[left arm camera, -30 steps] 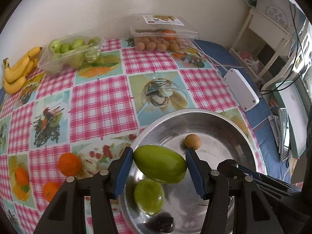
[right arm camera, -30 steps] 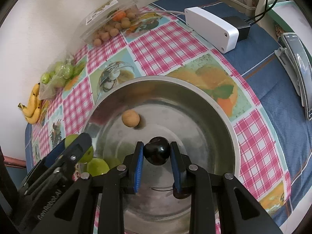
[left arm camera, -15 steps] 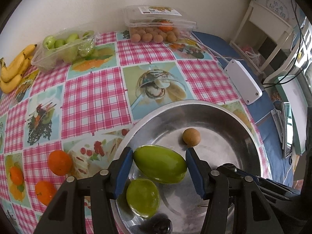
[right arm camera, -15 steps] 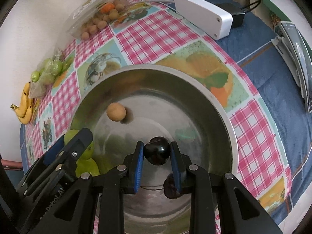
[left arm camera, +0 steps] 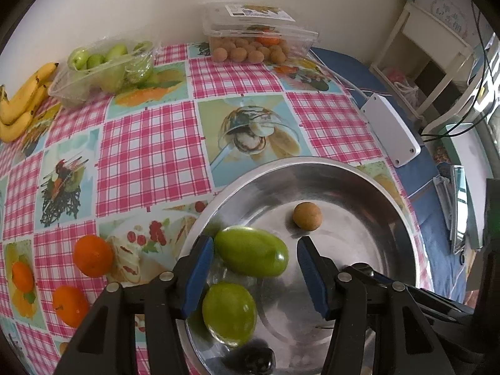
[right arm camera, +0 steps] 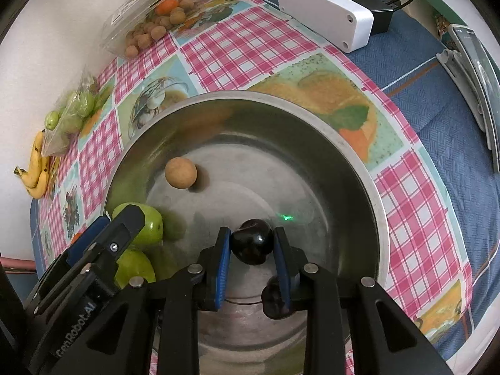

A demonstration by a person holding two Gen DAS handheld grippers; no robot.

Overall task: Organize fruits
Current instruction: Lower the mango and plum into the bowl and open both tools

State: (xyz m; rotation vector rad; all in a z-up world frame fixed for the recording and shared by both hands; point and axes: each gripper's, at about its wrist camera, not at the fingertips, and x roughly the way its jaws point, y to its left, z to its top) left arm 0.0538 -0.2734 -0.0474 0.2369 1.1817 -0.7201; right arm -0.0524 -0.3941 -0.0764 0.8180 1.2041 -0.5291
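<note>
A steel bowl sits on the checked tablecloth. My left gripper is open over its left side. A long green fruit lies between the pads, against the left one, with a gap to the right one. Below it in the bowl are a second green fruit and a brown round fruit. My right gripper is shut on a dark plum low over the bowl's floor. Another dark fruit lies under its right finger.
Two oranges lie left of the bowl. Along the wall are bananas, a tray of green fruits and a clear box of brown fruits. A white box and a phone on a stand sit on the blue cloth.
The long green fruit filled the gap between the left pads; now it looks smaller and lower, clear of the right pad. The right gripper still holds the dark plum.
</note>
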